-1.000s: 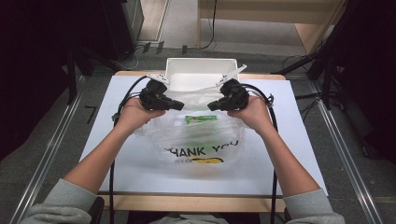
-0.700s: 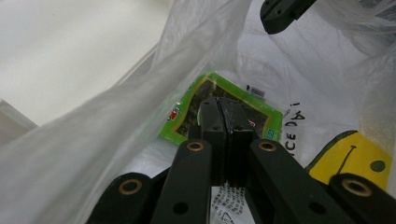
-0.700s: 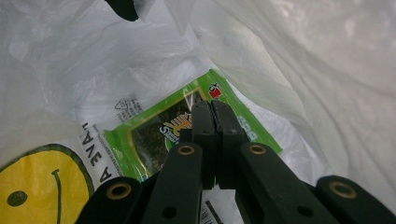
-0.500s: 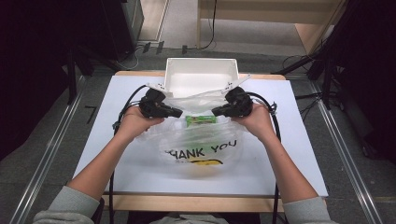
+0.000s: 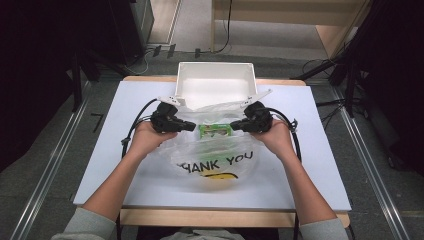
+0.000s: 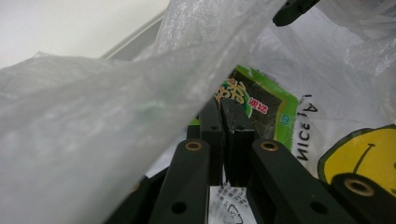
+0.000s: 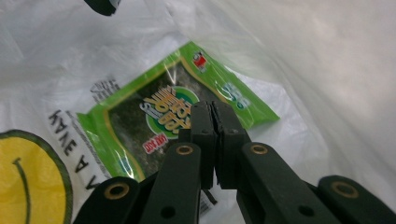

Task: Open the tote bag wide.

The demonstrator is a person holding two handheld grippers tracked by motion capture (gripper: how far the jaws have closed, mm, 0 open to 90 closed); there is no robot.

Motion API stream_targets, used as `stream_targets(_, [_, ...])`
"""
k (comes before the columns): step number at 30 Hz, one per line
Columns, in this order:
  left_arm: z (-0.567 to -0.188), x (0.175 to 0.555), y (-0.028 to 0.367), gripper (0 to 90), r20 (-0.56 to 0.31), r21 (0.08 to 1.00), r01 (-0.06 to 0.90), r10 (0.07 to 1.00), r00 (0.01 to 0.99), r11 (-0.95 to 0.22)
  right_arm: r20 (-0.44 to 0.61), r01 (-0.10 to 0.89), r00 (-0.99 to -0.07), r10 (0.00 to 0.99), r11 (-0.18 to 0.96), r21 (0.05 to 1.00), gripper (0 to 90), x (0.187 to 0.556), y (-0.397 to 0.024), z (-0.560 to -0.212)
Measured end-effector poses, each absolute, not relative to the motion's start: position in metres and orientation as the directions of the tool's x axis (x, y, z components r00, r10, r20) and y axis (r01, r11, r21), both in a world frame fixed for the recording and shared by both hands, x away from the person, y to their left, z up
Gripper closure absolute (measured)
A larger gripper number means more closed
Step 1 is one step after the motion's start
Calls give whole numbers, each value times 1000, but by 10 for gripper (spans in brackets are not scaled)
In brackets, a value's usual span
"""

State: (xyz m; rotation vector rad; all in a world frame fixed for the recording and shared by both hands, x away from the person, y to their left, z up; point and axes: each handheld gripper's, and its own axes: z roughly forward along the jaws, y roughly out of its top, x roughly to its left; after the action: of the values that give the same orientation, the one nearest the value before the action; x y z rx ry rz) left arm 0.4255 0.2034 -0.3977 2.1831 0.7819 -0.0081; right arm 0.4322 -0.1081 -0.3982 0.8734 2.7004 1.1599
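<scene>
On the white table, both grippers — left gripper, right gripper — pinch a "THANK YOU" bag.

Clear plastic bag printed "THANK YOU" with yellow smiley, lying crumpled mid-surface, mouth toward twelve o'clock; flat green seaweed packet inside near mouth.

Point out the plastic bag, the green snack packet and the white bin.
plastic bag [image 5: 215,165], high view, printed front.
green snack packet [image 7: 154,116], right gripper view, label middle.
white bin [image 5: 215,67], high view, far rim.
</scene>
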Motion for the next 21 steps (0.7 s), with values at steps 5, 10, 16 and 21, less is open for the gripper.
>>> stream_targets(5, [-405,426,205,887,-256,680,551,548,796,-483,144,489,-821,552,551,676,895,431,-112,-409])
stream_targets(10, [-412,425,205,886,-262,674,564,560,786,-476,150,513,-802,579,537,669,895,430,-118,-417])
stream_targets(16, [-418,425,202,877,-252,667,570,575,779,-480,155,541,-778,608,525,656,894,428,-122,-430])
stream_targets(21, [-426,424,204,886,-262,675,570,570,779,-468,150,554,-764,627,521,649,895,428,-121,-439])
